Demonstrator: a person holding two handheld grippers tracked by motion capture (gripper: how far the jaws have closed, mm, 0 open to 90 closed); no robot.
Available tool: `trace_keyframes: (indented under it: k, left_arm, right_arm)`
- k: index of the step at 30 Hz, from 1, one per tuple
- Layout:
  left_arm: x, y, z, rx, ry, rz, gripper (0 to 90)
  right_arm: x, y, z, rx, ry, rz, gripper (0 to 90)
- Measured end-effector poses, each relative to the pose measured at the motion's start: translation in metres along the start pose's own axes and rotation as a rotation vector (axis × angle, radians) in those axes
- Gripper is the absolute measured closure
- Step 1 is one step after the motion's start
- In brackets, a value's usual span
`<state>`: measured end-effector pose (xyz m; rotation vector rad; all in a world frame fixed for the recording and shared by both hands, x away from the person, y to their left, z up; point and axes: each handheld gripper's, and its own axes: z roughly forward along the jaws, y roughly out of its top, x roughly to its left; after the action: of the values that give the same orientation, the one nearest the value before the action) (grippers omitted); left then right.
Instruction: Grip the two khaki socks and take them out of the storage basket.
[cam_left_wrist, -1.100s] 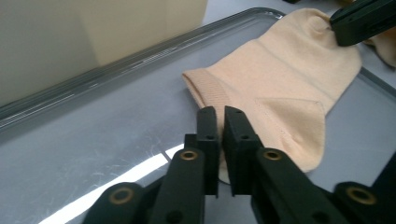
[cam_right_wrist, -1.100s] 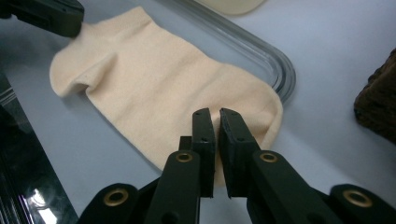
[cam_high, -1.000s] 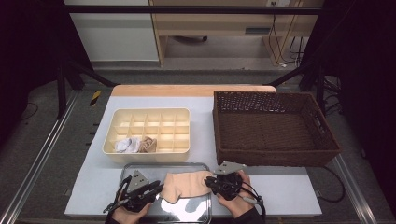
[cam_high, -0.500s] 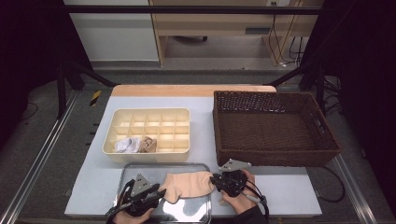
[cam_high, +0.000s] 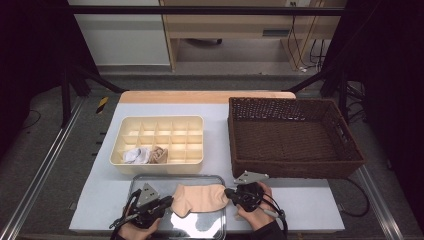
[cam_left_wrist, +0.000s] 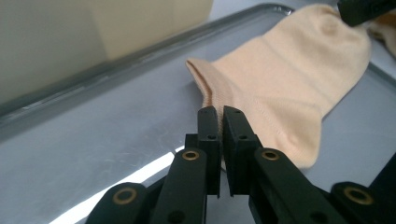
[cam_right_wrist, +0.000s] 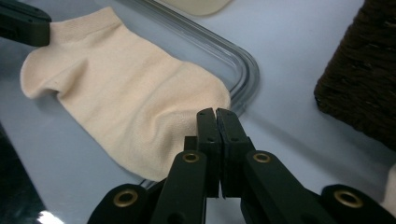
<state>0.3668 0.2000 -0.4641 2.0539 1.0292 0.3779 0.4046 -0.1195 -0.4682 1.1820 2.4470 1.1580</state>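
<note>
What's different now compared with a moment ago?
Both claws have just been closing. The left claw now pinches the cuff end of the peach sock, the right claw its toe end, and the sock lies stretched flatter on the metal tray. The cream divider box and wicker basket stayed put.

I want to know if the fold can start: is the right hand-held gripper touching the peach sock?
Touching. In the right gripper view, the right hand-held gripper has its jaws shut on the toe edge of the peach sock.
</note>
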Motion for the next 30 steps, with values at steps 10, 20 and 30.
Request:
trace_keyframes:
  k: [10,20,30]
  left_arm:
    - [0.013,0.0,-0.001,0.017,0.03,0.002,85.7]
    - [0.014,-0.002,0.003,0.016,0.048,0.005,80.1]
    - [0.015,0.003,-0.01,-0.057,0.043,0.015,58.4]
  right_arm:
    - [0.011,0.001,0.005,0.016,0.024,-0.027,89.8]
    - [0.006,0.0,0.004,-0.012,0.004,-0.006,81.3]
    - [-0.018,0.0,-0.035,-0.098,-0.069,0.018,79.8]
